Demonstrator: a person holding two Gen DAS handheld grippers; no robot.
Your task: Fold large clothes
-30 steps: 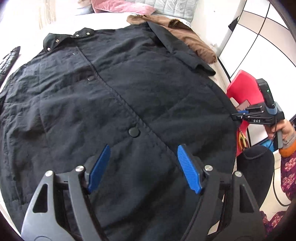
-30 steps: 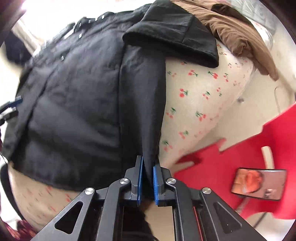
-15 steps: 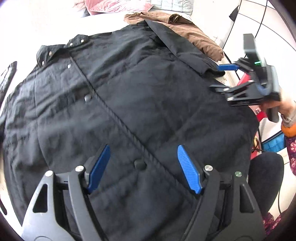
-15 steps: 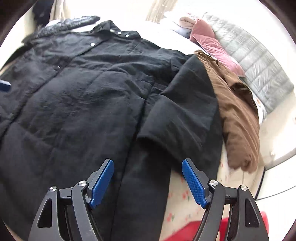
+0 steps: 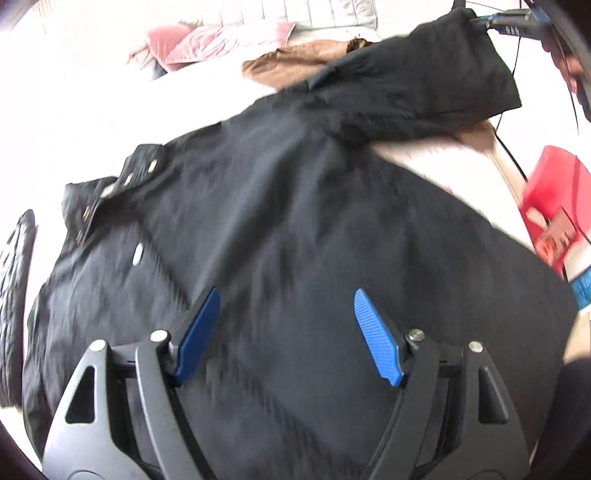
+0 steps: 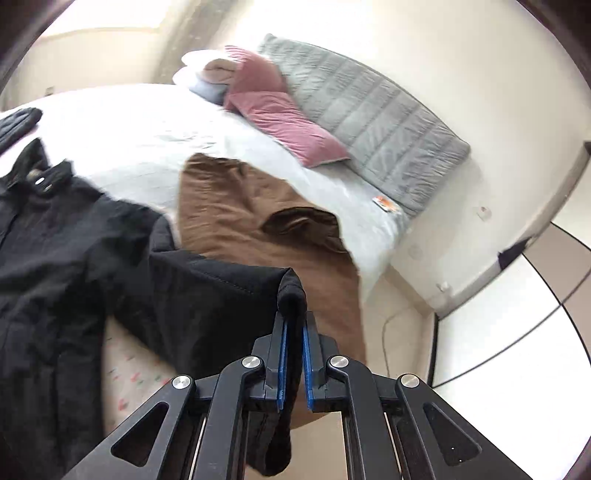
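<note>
A large black coat [image 5: 295, 240] with silver snaps lies spread, front up, on the bed. My left gripper [image 5: 286, 306] is open and empty, hovering over the coat's lower front. My right gripper [image 6: 294, 332] is shut on the cuff of the coat's black sleeve [image 6: 221, 295] and holds it lifted off the bed. In the left wrist view that raised sleeve [image 5: 424, 85] stretches to the top right, where the right gripper [image 5: 480, 22] pinches its end.
A brown garment [image 6: 236, 214] lies beside the coat on the white bed [image 6: 129, 122]. Pink pillows [image 6: 280, 114] and a grey quilted headboard cushion [image 6: 369, 118] are at the far end. A red chair [image 5: 554, 199] stands right of the bed. A dark quilted item [image 5: 14, 295] lies at left.
My right gripper let go of the coat's side, opened, moved up and shut on the sleeve cuff, lifting it. My left gripper stayed open and shifted up over the coat.
</note>
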